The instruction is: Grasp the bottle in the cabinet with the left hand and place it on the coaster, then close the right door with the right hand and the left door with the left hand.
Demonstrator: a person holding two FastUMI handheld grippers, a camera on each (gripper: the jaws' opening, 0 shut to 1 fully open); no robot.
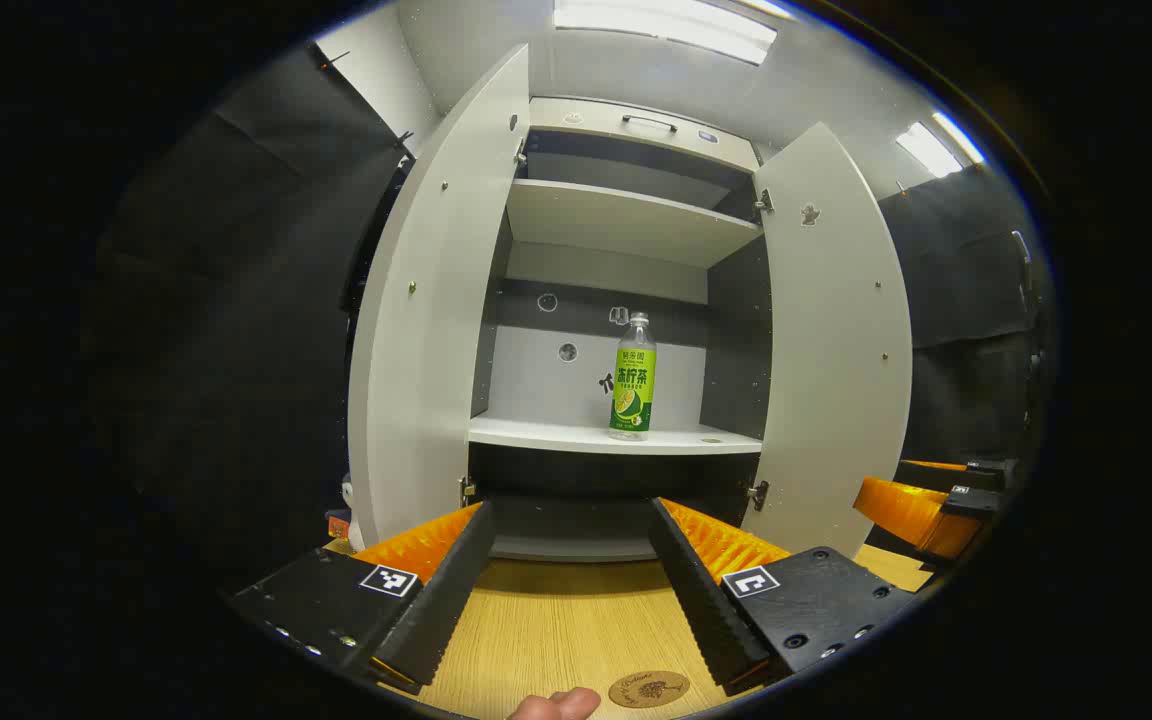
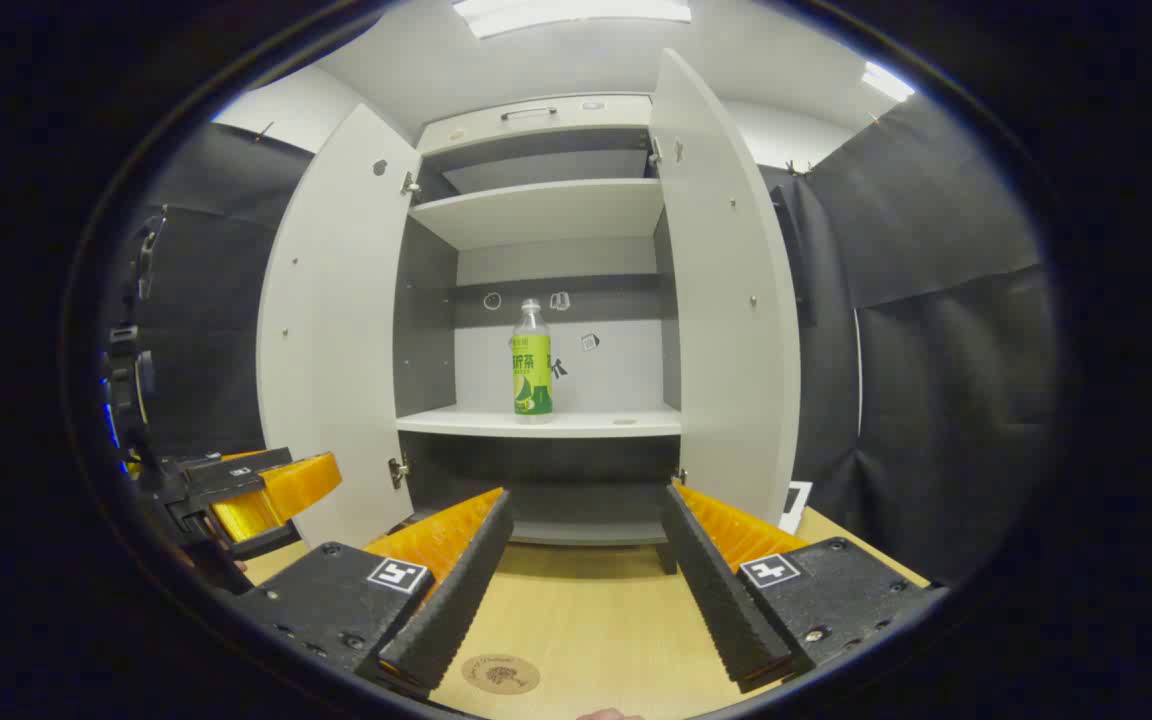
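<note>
1. Starting with the bottle [image 1: 633,377]: it stands upright on the middle shelf [image 1: 576,436] inside the cabinet [image 1: 626,215], far from both grippers. Nothing is touching it, so the grab has not happened yet.
2. The left gripper [image 1: 570,590] is low and near, over the wooden table [image 1: 556,620]. Its two fingers are spread wide apart and hold nothing. It points toward the cabinet, with the bottle a little to the right of its middle.
3. The right gripper [image 2: 586,590] is also near the table edge. Its fingers are wide apart too, with nothing between them.
4. The round coaster [image 1: 648,689] lies flat on the table, near the left gripper's right finger. Nothing sits on it, so the putting-down step is not done.
5. The left door [image 1: 436,300] and the right door [image 1: 831,340] both stand wide open, so both closing steps are left.
6. I think the task is right at the start. Everything is left to do: reach in, take the bottle, set it on the coaster, then shut the right door and the left door.
</note>
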